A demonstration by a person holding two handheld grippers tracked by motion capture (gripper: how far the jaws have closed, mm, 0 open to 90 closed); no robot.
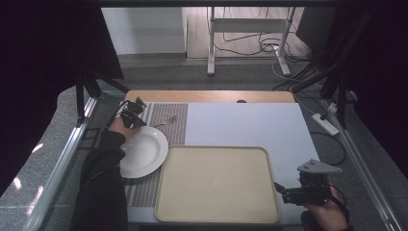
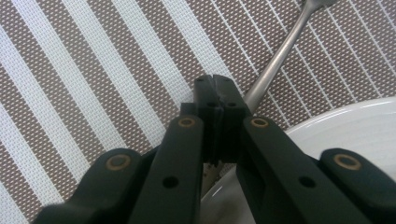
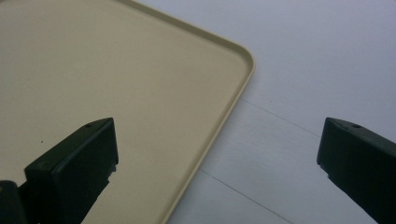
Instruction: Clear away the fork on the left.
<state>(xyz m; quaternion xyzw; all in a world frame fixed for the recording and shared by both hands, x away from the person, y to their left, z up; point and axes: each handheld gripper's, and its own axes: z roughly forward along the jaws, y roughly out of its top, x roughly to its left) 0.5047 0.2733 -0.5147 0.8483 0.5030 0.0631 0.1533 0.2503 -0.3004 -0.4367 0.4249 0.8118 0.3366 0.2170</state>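
My left gripper (image 1: 134,115) is at the far left of the table, over the striped placemat (image 1: 171,120), just beyond the white plate (image 1: 144,151). In the left gripper view its jaws (image 2: 215,81) are shut tip to tip. A metal fork (image 2: 280,51) lies on the placemat (image 2: 93,93), and its handle runs under the tips. I cannot tell whether they pinch it. The plate's rim (image 2: 345,121) curves in at lower right. My right gripper (image 1: 281,191) is open at the beige tray's (image 1: 216,183) near right corner. Its jaws (image 3: 219,130) straddle the tray's rim (image 3: 243,88).
The fork (image 1: 166,120) lies on the placemat beyond the plate. The tray holds nothing and takes up the near middle of the white tabletop (image 1: 245,125). A wooden strip (image 1: 207,96) edges the far side. Metal rails flank the table, and a power strip (image 1: 325,123) lies right.
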